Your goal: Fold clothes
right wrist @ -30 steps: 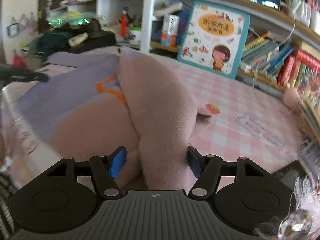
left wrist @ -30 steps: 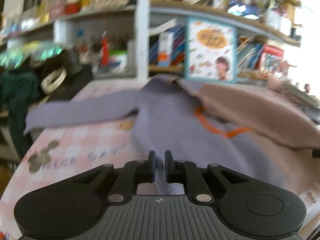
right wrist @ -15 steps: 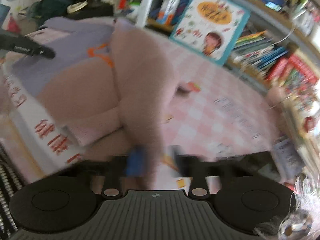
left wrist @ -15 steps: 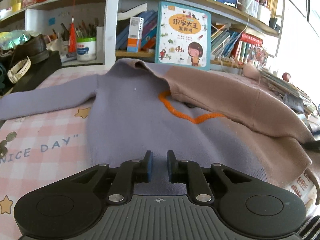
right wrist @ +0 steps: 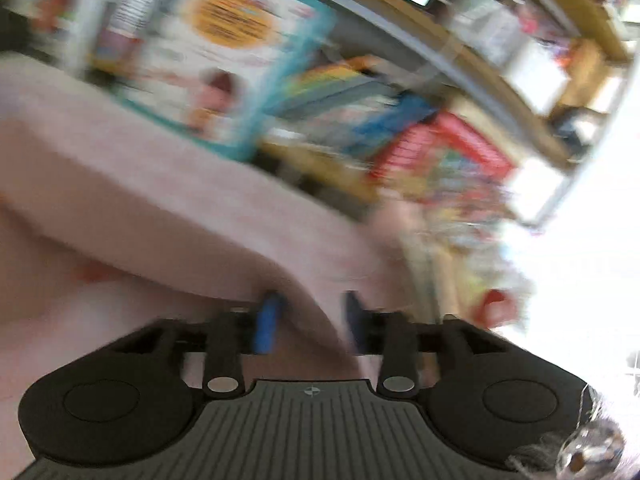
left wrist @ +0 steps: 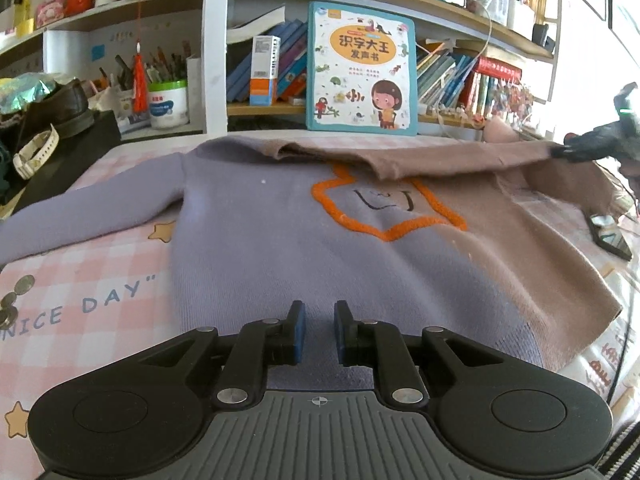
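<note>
Left gripper [left wrist: 318, 330] sits low over the near hem of the sweater [left wrist: 280, 248], jaws nearly together with a narrow gap, nothing between the pads; they have opened a touch over the last second. Sweater lies flat, front up, on the pink checked tablecloth [left wrist: 80, 280], purple half toward the left, mauve half toward the right, orange outline motif mid-chest. Purple sleeve [left wrist: 88, 208] is spread out to the left.

Farther back on the right, right gripper [left wrist: 560, 151] holds the end of the mauve sleeve [left wrist: 460, 156], pulled out taut. In the right wrist view, badly blurred, mauve fabric lies between the jaws; they have just been opening. Cannot tell if the pads press on it.

Risks, as I judge them:
- sleeve slips out mid-pull if the jaws are opening, and drops crooked
- nothing pins the hem, so the pull drags the whole sweater and wrinkles it
- phone [left wrist: 610, 236] lies near the right edge, so a swinging sleeve could knock it
</note>
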The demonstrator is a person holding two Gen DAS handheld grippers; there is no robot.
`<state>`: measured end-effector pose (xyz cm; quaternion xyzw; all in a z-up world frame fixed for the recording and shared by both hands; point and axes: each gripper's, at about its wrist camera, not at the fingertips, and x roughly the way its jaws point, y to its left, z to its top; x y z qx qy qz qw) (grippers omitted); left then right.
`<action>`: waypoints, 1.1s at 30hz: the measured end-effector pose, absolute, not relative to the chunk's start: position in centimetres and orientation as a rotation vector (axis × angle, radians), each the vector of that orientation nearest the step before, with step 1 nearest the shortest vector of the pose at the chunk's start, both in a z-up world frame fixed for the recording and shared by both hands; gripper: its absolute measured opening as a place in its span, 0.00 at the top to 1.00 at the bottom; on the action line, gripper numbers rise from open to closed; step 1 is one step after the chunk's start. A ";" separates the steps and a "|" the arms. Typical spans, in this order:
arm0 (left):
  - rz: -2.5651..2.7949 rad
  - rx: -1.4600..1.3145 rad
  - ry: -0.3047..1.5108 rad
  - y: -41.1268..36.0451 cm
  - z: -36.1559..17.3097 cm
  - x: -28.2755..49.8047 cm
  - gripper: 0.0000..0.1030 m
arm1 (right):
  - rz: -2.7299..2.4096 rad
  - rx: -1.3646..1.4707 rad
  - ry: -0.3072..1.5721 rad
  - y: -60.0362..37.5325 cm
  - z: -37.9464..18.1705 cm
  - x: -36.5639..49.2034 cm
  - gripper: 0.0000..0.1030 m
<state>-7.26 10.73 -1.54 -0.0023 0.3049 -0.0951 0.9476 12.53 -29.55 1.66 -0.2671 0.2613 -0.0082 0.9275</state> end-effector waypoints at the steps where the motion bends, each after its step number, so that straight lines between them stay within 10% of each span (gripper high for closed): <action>1: -0.195 -0.006 0.620 10.8 -1.6 -7.3 0.84 | -0.048 -0.537 0.539 -30.1 1.6 13.5 0.60; 16: -0.209 0.025 0.610 10.2 -1.7 -7.1 0.75 | 0.627 -0.382 0.594 -23.3 1.1 5.4 0.60; 33: -0.184 -0.006 0.613 11.5 -1.0 -7.2 0.65 | 0.255 -0.047 0.610 -22.1 2.5 21.9 0.68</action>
